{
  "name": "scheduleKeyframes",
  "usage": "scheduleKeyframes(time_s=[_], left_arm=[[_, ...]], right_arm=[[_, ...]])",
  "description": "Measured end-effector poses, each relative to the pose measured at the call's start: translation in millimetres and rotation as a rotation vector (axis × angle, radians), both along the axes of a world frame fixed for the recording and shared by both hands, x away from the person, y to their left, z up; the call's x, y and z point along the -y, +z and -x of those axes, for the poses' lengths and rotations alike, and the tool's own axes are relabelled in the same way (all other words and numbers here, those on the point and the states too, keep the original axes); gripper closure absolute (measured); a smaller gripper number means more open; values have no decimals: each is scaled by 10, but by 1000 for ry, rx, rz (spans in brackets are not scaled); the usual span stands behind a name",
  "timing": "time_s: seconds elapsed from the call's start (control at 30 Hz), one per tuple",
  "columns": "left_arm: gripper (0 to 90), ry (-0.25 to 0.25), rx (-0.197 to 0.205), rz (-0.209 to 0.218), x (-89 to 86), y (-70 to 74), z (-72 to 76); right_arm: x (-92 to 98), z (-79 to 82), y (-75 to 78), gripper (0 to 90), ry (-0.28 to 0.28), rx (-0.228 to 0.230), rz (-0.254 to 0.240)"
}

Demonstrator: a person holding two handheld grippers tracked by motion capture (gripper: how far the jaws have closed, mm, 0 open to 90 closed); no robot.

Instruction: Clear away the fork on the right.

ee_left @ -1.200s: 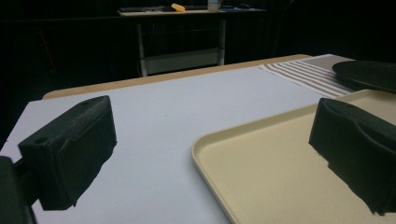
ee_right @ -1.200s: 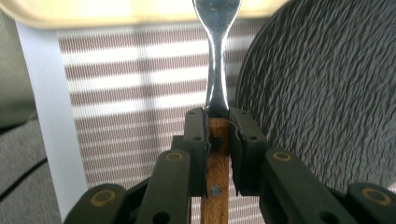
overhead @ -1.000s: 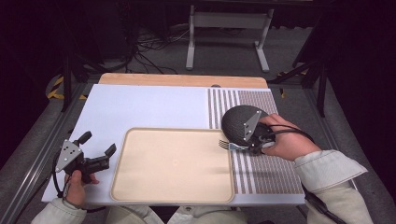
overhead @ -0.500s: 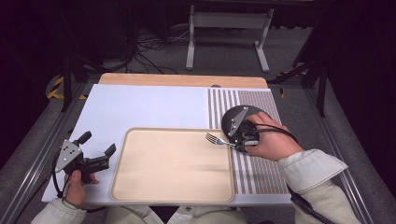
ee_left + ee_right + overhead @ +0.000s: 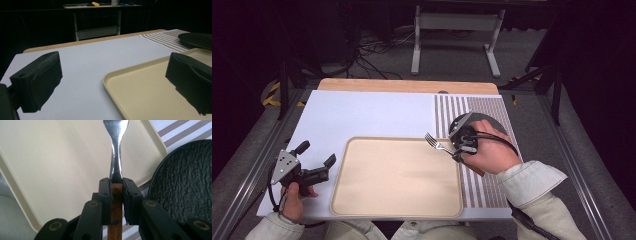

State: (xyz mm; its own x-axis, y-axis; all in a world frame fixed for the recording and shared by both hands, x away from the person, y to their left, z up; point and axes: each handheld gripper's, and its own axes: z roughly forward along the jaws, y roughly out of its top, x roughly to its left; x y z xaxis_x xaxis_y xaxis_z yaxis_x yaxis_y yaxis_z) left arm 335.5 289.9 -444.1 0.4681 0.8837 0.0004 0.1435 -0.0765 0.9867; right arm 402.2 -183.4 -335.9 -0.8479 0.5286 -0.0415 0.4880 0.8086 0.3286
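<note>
Right gripper (image 5: 457,147) clamped on fork (image 5: 437,145) by its wooden handle, jaws pressed flat against both sides of the wood. Metal neck and tines projecting ahead of the jaws, over the right rim of the beige tray (image 5: 362,205), near its far right corner. Fork raised off the surface, roughly level, tines pointing toward the table's left side. Black plate (image 5: 492,120) just behind the right hand, resting on the striped mat (image 5: 477,190) along the right edge of the table (image 5: 362,115). In the right gripper view, plate (image 5: 185,185) at right of the jaws, tray (image 5: 50,165) beneath the fork (image 5: 116,157).

Left gripper (image 5: 317,160) near the front left corner of the table, beside the tray's left rim, jaws spread wide apart with nothing between them. In the left gripper view, tray corner (image 5: 110,77) lying between the two black jaws, white table surface (image 5: 87,57) beyond.
</note>
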Motion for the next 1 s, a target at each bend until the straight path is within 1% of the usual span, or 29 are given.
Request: scheduleKeyframes(time_s=[0.03, 0.07, 0.1, 0.13, 0.2, 0.27, 0.3, 0.43, 0.5, 0.57, 0.67, 0.73, 0.77, 0.87, 0.9, 0.97, 1.0], left_arm=[[12, 0, 0, 0, 0, 0, -1], [12, 0, 0, 0, 0, 0, -1], [12, 0, 0, 0, 0, 0, -1], [12, 0, 0, 0, 0, 0, -1], [12, 0, 0, 2, -2, 0, -2], [12, 0, 0, 2, -2, 0, -2], [12, 0, 0, 2, -2, 1, -1], [12, -1, 0, 1, -2, 2, 0], [12, -1, 1, 2, -3, 3, 0], [12, -2, 1, 2, -4, 4, 0], [12, -1, 2, 3, -5, 3, -1], [12, 0, 2, 3, -5, 3, 0], [12, 0, 2, 3, -5, 3, 0], [12, 0, 2, 3, -5, 4, -1], [12, 0, 2, 2, -6, 4, -1], [12, 0, 2, 3, -6, 4, 0], [12, 0, 2, 3, -6, 4, 0]], right_arm=[[-10, 1, -3, 781, -19, -6, -13], [-10, 1, -3, 781, -19, -6, -13], [-30, 6, -6, 781, -58, -26, -25], [-30, 6, -6, 781, -58, -26, -25], [-48, 7, -15, 781, -87, -48, -44], [-65, 10, -20, 781, -110, -53, -56], [-74, 10, -23, 781, -117, -51, -57], [-119, 18, -38, 781, -155, -71, -66], [-149, 13, -70, 780, -163, -72, -63], [-165, 10, -103, 780, -180, -88, -66], [-188, 7, -143, 780, -192, -88, -66], [-210, 9, -178, 780, -211, -100, -69], [-232, 11, -210, 780, -231, -116, -70], [-243, 5, -242, 780, -244, -124, -73], [-256, 6, -266, 781, -261, -130, -73], [-274, 9, -310, 781, -288, -153, -74], [-281, 9, -328, 781, -291, -162, -73]])
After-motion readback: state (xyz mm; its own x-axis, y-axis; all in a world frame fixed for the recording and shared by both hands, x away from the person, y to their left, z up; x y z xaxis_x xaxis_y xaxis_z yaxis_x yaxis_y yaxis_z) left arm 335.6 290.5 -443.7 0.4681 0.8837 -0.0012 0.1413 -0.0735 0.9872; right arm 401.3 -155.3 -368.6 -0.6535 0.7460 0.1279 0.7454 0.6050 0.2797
